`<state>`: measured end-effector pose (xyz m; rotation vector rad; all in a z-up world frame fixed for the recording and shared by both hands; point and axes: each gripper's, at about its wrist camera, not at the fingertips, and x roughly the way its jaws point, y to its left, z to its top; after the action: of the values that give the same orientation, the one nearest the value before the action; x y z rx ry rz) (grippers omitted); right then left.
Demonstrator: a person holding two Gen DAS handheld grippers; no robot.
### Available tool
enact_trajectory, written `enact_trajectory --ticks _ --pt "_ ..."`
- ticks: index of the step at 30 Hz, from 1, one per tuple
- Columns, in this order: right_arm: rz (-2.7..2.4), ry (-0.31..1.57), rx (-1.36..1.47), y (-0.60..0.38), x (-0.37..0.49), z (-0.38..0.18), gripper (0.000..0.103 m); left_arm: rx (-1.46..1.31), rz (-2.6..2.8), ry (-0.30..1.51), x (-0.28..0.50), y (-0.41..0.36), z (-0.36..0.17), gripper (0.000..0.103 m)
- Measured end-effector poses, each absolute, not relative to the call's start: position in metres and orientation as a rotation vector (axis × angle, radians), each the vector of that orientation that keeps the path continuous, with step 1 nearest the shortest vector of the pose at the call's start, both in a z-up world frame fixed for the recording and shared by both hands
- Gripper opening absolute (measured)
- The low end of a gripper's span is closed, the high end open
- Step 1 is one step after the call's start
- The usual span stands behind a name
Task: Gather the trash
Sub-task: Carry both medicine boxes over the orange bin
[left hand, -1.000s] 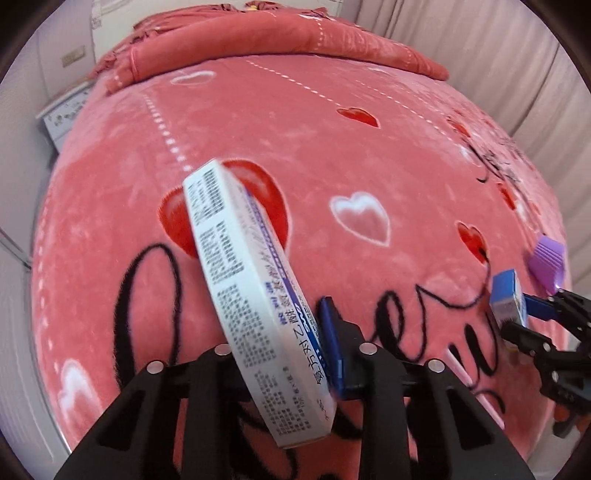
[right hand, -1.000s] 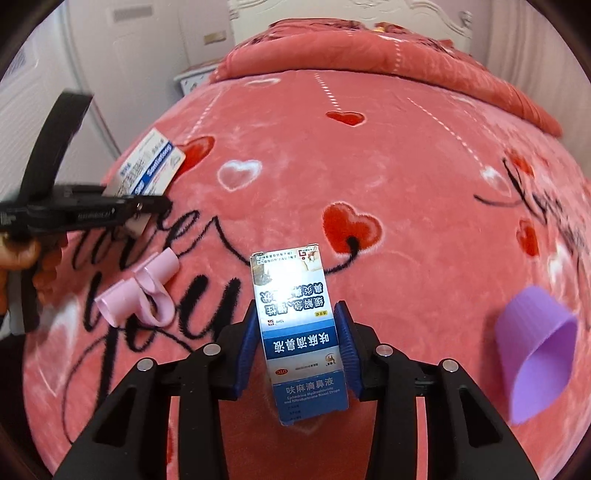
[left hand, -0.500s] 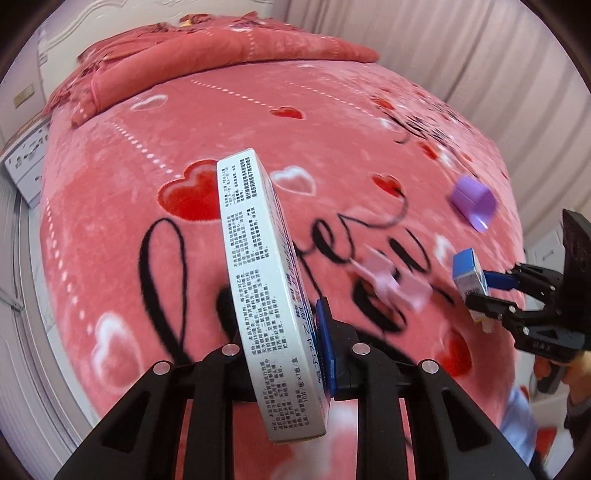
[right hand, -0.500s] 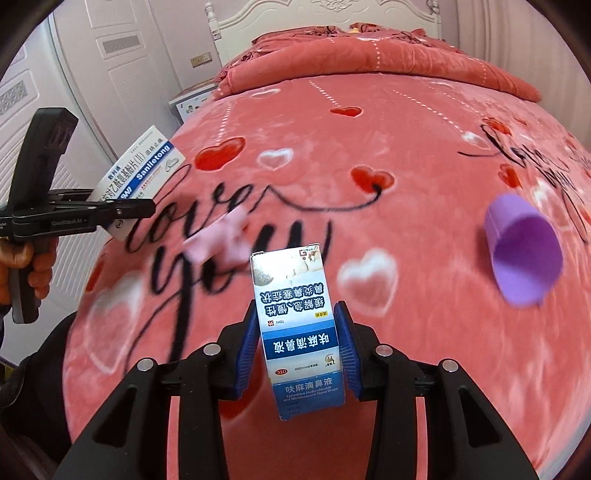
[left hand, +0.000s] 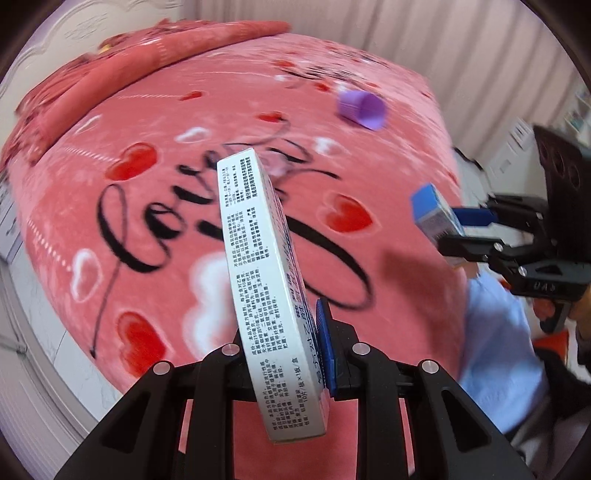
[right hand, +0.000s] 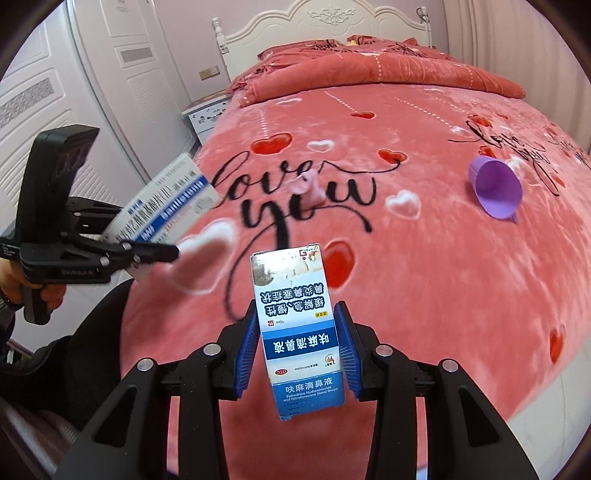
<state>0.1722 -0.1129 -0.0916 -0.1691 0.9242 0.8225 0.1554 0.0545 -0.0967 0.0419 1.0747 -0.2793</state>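
White flat box (left hand: 266,295) w/ black print is clamped in the left gripper (left hand: 291,354), standing on edge, tilted, its far end up over the bed (left hand: 147,122); a blue pad presses its blue-lettered face, the other finger is hidden behind the box. From the right wrist view the same flat box (right hand: 168,214) sticks out of the left gripper (right hand: 147,254) off the bed's left edge, a hand (right hand: 22,284) on the black handle.

Blue-and-white small box (right hand: 299,332), a nasal-drops carton by its print, sits upright betw. the right gripper's (right hand: 299,350) two blue pads, both pressed to its sides, held above the bed's near end. In the left wrist view that small box (left hand: 436,218) shows at the bed's right edge, pinched in the right gripper (left hand: 465,236).

On the bed itself: purple cup (right hand: 495,188) lying on its side, mouth toward the foot, well right of the "love you" lettering (right hand: 295,192); pink curled scrap (right hand: 306,188) right on the lettering, blurred. Purple cup (left hand: 362,107) also shows far up the bed from the left side. Folded pink quilt (right hand: 369,70) at the bed's head, white headboard (right hand: 325,22) behind it, nightstand (right hand: 207,114) by the head on the left, white doors (right hand: 110,74) further left. Curtain (left hand: 406,48) beyond the bed's far side.
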Motion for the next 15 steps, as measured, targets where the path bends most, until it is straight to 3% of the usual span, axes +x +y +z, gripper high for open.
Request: enact_trajectory --ticks 15 --pt "0.793 0.859 -0.102 -0.148 0.091 -0.063 0.04 0.209 -0.46 1.047 0.097 -0.012 -0.083 0.025"
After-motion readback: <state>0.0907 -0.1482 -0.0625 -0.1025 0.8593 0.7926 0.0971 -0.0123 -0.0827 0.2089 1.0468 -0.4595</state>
